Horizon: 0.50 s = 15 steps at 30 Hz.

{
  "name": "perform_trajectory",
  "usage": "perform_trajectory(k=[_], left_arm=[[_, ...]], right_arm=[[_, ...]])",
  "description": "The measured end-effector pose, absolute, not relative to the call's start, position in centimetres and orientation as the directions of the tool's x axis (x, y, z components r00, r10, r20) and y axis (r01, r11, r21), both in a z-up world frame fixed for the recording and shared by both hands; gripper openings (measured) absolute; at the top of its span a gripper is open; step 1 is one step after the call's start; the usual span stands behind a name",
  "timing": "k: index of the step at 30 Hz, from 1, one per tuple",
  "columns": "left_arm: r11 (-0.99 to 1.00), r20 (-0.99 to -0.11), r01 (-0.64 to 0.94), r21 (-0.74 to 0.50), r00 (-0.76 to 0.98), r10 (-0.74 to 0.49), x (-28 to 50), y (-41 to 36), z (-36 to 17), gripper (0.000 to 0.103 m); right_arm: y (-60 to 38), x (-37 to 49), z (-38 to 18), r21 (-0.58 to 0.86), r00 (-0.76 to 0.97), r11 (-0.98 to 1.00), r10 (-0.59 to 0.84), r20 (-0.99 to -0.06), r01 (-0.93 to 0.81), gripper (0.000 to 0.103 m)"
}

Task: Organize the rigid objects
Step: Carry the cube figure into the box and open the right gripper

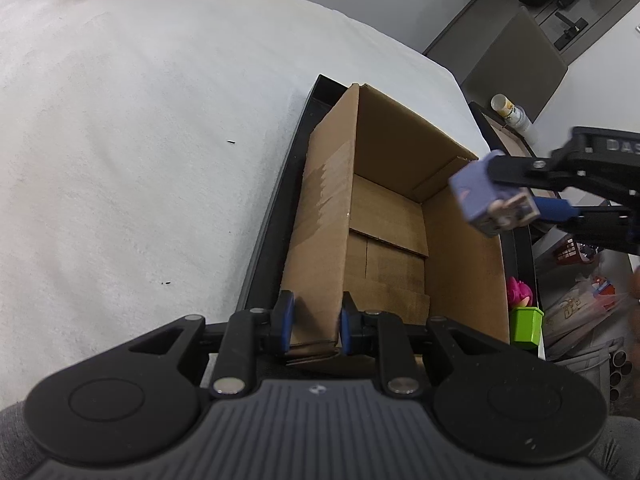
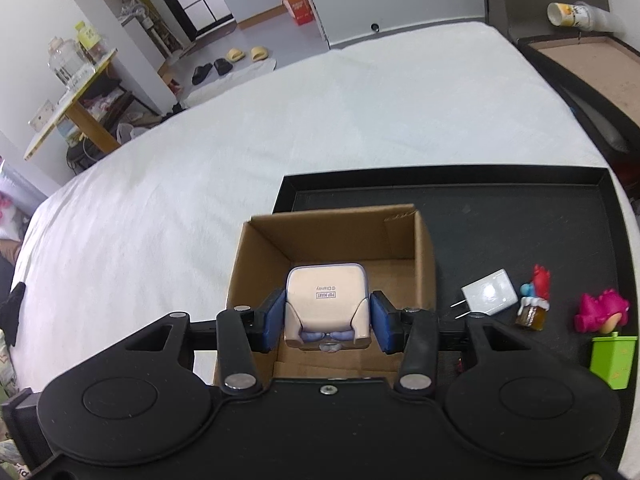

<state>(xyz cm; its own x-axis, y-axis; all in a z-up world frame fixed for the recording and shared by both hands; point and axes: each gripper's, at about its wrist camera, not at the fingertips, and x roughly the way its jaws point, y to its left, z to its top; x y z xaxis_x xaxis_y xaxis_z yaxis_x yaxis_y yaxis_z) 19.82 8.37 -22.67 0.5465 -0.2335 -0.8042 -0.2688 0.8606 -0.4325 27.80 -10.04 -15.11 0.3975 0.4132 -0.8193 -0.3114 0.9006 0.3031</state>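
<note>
- White cloth (image 2: pixel 280 128) covered the work surface; beyond it lay a grey floor with two pairs of slippers (image 2: pixel 230 62) and an orange carton (image 2: pixel 298 8).
- Left gripper (image 1: pixel 314 320): its blue-padded jaws were clamped on the near wall of the open cardboard box (image 1: pixel 384 216), one pad outside and one inside.
- Cardboard box: plain brown, flaps open, standing in the left part of a shallow black tray (image 2: pixel 560 216).
- Right gripper (image 2: pixel 326 318): jaws closed on the figurine (image 2: pixel 326 304), holding it above the box opening, base toward the camera.
- Figurine: a blocky toy with a lavender-blue body and a cream underside; the base bore upside-down print reading "Disney" and "POP MART".
- White plug adapter (image 2: pixel 488 292) with two metal prongs lay on the tray, just right of the box.
- Small red-and-blue figure (image 2: pixel 534 298) stood on an amber block, beside the adapter.
- Pink figure (image 2: pixel 600 312) sat on a green block (image 2: pixel 612 360) near the tray's right edge.
- Lettering "DAS" was readable on the right gripper's body in the left wrist view; the rest was cut off.
</note>
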Motion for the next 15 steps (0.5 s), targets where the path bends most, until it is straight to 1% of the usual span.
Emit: perform_trajectory(k=[11,13,15], left_arm=[[0.856,-0.797,-0.261,-0.447,0.55,-0.248,19.9,8.5,-22.9,0.022],[0.857,-0.796,-0.261,-0.445,0.555,-0.244,19.8,8.5,-22.8,0.022],[0.857,-0.795,-0.265,-0.443,0.558,-0.238,19.8,8.6,-22.8,0.022]], right_arm=[[-7.6,28.9,-18.0,0.316,0.349,0.909,0.4,-0.848,-0.273,0.044],[-7.3,29.0,-17.9,0.333,0.358,0.901,0.418,-0.835,-0.277,0.045],[-7.6,29.2,-17.6,0.393,0.367,0.883,0.465,-0.806,-0.255,0.046]])
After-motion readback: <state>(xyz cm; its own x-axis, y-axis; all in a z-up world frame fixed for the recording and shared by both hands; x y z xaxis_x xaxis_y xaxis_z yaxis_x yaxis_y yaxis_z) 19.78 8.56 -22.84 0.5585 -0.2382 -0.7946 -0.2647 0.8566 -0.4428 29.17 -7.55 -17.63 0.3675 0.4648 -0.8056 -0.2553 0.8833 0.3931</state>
